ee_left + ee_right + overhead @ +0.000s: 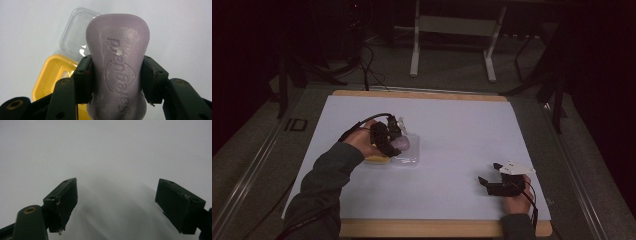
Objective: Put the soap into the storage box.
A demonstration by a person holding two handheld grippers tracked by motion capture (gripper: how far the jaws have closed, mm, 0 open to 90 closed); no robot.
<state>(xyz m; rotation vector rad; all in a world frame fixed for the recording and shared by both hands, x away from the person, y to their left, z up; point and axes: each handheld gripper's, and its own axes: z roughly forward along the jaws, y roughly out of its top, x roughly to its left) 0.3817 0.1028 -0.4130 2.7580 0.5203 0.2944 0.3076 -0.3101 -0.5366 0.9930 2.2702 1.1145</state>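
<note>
High view dim and grainy, room behind nearly black; the white worktop [452, 150] is the brightest patch, evenly lit from above, no glare. Both gripper views brighter, flat grey. Purple soap [117, 65] sharp up close; clear tray [75, 35] shows a small glint. Soft, smeared shadows below the right claw [116, 202].
</note>
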